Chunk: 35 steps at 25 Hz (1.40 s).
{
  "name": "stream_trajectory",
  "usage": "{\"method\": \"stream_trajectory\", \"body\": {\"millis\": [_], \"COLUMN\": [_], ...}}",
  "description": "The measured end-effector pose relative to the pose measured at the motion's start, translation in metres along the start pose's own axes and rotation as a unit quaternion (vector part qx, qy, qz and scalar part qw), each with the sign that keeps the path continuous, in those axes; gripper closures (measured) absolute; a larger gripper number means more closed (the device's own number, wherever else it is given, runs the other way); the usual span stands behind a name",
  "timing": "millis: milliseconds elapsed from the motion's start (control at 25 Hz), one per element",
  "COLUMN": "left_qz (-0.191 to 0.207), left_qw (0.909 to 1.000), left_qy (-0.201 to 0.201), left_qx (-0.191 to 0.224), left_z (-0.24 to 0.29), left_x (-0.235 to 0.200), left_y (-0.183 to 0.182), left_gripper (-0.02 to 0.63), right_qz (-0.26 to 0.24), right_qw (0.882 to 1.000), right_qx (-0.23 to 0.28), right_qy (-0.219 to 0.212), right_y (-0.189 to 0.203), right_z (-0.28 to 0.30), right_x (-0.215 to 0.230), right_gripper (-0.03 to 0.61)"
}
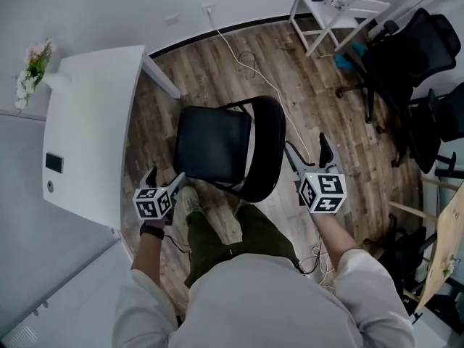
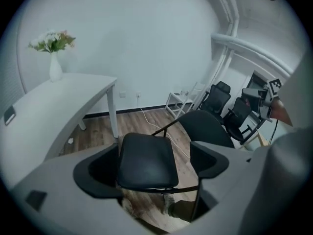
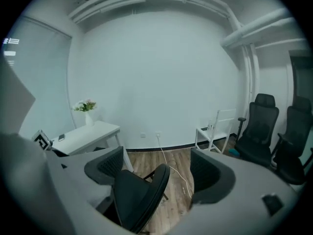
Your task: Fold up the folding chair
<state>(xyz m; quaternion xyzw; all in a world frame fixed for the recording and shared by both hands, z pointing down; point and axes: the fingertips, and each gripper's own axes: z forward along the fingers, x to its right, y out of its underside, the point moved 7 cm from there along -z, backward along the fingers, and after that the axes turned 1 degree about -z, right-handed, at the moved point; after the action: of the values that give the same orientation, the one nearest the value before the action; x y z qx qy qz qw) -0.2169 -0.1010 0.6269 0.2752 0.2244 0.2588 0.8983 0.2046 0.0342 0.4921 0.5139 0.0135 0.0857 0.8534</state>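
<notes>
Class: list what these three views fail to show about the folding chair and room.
Legs and hinge of the folding chair: head view, hidden beneath its seat.
Dark item on white table: head view, too small to identify.
Things on the shelf: head view, too small.

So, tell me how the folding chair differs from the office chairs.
The folding chair has a thin tube frame; the office chairs sit on wheeled bases. The folding chair's back is low, the office chairs' tall with headrests. All are black.
</notes>
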Motion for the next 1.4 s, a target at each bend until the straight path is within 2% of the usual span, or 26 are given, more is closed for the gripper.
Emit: {"method": "stream_trajectory", "body": {"millis": [160, 480, 880, 1160, 1400], "left_qz": [0.001, 0.006, -0.002, -0.056, -0.084], "left_qw": [0.9989, 0.9939, 0.9836, 0.9755, 0.9695], "left_qy": [0.014, 0.050, 0.059, 0.081, 0.101], "left_qx": [-0.046, -0.098, -0.170, -0.197, -0.207], "left_z": [0.046, 0.128, 0.231, 0.293, 0.338], "left_x": [-0.038, -0.089, -0.159, -0.204, -0.233], "left_y": [0.011, 0.035, 0.098, 0.139, 0.175], "left_gripper": [0.164, 0.164, 0.164, 0.164, 0.164], "right_qz": [-0.001, 0.008, 0.049, 0.060, 0.068], "right_qw": [0.999, 0.993, 0.982, 0.974, 0.965], "right_qx": [-0.035, -0.098, -0.165, -0.205, -0.242], "right_qy": [0.024, 0.058, 0.080, 0.077, 0.075], "right_y": [0.011, 0.047, 0.089, 0.108, 0.136], "right_z": [0.036, 0.089, 0.161, 0.192, 0.214], "right_x": [-0.001, -0.004, 0.012, 0.014, 0.013], "right_gripper": [0.147, 0.147, 0.147, 0.149, 0.149]}}
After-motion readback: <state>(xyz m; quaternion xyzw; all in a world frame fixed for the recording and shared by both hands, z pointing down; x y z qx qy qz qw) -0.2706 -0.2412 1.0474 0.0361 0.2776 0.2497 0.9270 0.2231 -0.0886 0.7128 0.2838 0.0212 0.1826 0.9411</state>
